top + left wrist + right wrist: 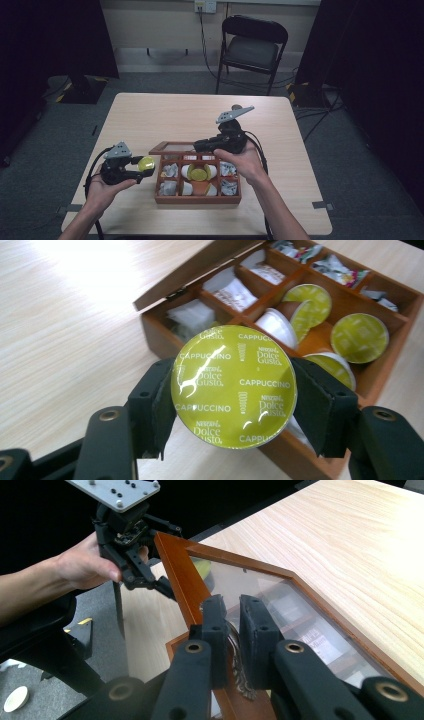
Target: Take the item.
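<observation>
On the light wooden table (pixel 150 115) stands a brown wooden box (pixel 197 198) with many compartments, and its glass lid (pixel 280 605) is lifted up. The right gripper (pixel 232 630) holds this lid by its front frame: the two black jaws are pressed together on the wood edge, near a small metal clasp. In the high view the right gripper (pixel 202 146) is at the back edge of the box, so the lid stands between it and the compartments.

The left gripper (pixel 235 395) is clamped on a yellow-green coffee capsule (pixel 233 386); the pads squeeze the capsule from both sides, with its foil top facing the camera. In the high view this capsule (pixel 146 163) is in the air just beside the left side of the box, above the table and not inside any compartment.

Inside the box lie other yellow-green capsules (pixel 359 337), one white capsule (pixel 278 326) and several small white sachets (pixel 230 290). A black folding chair (pixel 253 47) stands behind the table, with cables on the grey floor.

On the held capsule one can read "CAPPUCCINO" and "NESCAFÉ Dolce Gusto", repeated many times. The print on the sachets is too small to read.
</observation>
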The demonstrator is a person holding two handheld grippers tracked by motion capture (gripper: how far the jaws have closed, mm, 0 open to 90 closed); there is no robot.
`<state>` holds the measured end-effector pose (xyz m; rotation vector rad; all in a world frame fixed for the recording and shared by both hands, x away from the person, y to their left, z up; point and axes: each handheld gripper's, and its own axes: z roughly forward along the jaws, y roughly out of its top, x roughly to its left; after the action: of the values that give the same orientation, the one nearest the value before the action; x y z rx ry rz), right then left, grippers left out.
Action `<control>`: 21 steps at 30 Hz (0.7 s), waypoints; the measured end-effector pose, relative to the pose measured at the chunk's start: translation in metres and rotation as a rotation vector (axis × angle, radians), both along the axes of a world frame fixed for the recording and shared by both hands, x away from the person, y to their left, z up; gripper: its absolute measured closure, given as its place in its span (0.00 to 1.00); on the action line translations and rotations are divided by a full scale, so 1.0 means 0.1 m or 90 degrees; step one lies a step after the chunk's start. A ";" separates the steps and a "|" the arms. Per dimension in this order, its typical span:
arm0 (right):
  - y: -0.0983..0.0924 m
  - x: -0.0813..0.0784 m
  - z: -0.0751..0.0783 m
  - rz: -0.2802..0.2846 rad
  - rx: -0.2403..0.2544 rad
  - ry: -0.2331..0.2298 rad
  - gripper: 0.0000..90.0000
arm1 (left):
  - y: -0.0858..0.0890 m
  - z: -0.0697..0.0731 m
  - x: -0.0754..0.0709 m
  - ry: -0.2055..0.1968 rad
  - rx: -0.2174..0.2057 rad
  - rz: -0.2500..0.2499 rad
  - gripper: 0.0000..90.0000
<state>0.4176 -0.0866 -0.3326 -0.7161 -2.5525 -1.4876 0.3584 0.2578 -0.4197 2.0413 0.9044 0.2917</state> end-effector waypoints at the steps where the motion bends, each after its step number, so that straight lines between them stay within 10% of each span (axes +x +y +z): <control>1: 0.00 0.00 0.00 0.000 0.000 -0.001 0.91 | 0.01 -0.01 0.01 0.002 -0.001 0.004 0.42; 21: 0.00 0.00 0.00 0.000 0.000 -0.001 0.91 | 0.11 -0.05 0.49 -0.005 0.026 0.061 0.42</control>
<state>0.4176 -0.0865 -0.3325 -0.7165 -2.5534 -1.4886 0.4074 0.2692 -0.4244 2.0359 1.0008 0.3736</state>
